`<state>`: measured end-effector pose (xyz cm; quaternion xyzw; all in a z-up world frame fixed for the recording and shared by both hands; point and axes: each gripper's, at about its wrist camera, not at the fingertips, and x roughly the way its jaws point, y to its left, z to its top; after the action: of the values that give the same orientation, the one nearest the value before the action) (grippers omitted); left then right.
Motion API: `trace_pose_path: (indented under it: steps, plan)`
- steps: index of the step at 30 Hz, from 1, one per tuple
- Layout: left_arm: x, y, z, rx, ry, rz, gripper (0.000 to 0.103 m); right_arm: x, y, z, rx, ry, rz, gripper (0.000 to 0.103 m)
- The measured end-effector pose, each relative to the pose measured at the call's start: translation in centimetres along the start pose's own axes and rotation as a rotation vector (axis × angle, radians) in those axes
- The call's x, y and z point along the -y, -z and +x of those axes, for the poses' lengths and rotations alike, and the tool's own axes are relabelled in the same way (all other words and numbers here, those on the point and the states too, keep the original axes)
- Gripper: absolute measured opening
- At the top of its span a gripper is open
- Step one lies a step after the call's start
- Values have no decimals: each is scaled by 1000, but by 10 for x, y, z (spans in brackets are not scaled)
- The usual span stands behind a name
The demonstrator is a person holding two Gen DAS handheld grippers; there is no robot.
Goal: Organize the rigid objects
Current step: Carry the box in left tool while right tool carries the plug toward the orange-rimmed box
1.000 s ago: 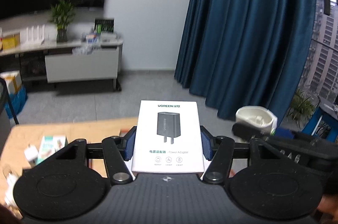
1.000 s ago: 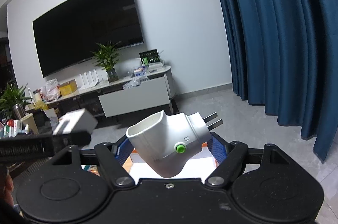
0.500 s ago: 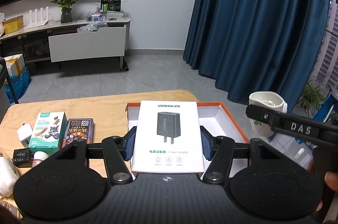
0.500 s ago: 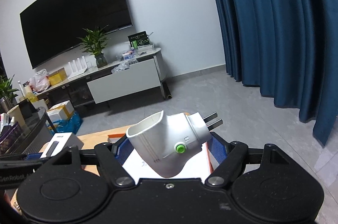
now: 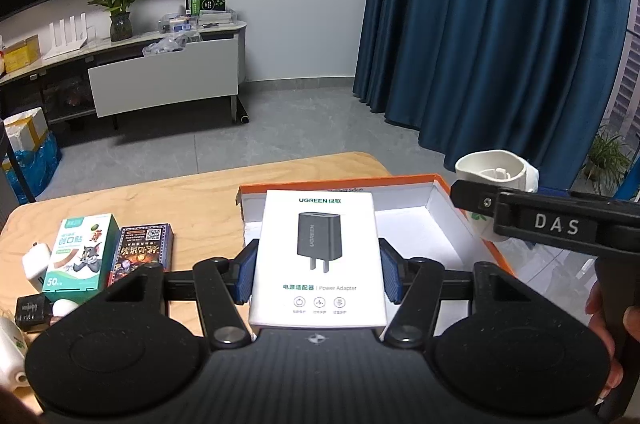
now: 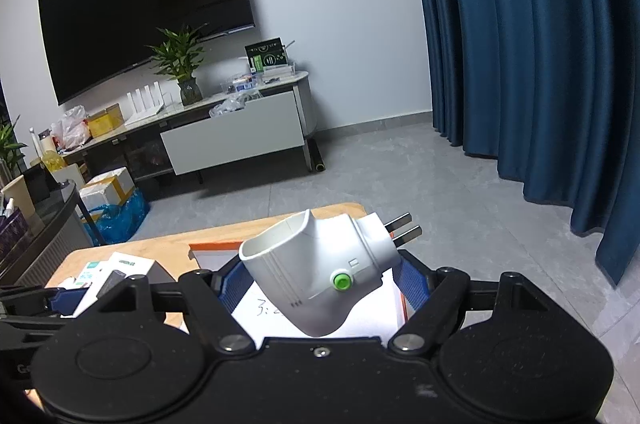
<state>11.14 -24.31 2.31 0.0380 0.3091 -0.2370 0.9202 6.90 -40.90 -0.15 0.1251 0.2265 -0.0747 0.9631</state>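
My left gripper (image 5: 316, 274) is shut on a white power adapter box (image 5: 318, 256), held flat above the near part of an open orange-rimmed white tray (image 5: 436, 198) on the wooden table (image 5: 192, 200). My right gripper (image 6: 320, 284) is shut on a white plug adapter (image 6: 320, 268) with a green button, its two prongs pointing up right. That adapter (image 5: 496, 176) and the right gripper's side show at the right of the left wrist view, over the tray's right edge. The left gripper with its box (image 6: 116, 274) appears low at the left of the right wrist view.
On the table left of the tray lie a green-and-white plaster box (image 5: 82, 256), a dark card box (image 5: 142, 250), a small white charger (image 5: 36, 260) and a black block (image 5: 32, 310). Beyond the table are grey floor, a TV cabinet (image 5: 168, 80) and blue curtains (image 5: 492, 24).
Both views have tipped downward and both grippers have come lower toward the table; the tray and the boxes on the table now show fully. Both grips are unchanged.
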Motion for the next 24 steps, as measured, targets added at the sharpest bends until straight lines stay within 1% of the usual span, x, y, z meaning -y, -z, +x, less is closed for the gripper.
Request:
trace_pose_path:
  steps: [8,13,19,24]
  plan:
    - [3,-4,1,-28,0,5,60,-4,-2,6,-18,3,-19,91]
    - [4,-9,1,-53,-4,10,60,-3,-2,10,-30,2,-9,91]
    - [5,-12,4,-61,-15,37,60,-2,-4,12,-34,9,-20,91]
    - [4,-9,9,-61,-22,30,60,-3,-3,17,-40,11,-38,91]
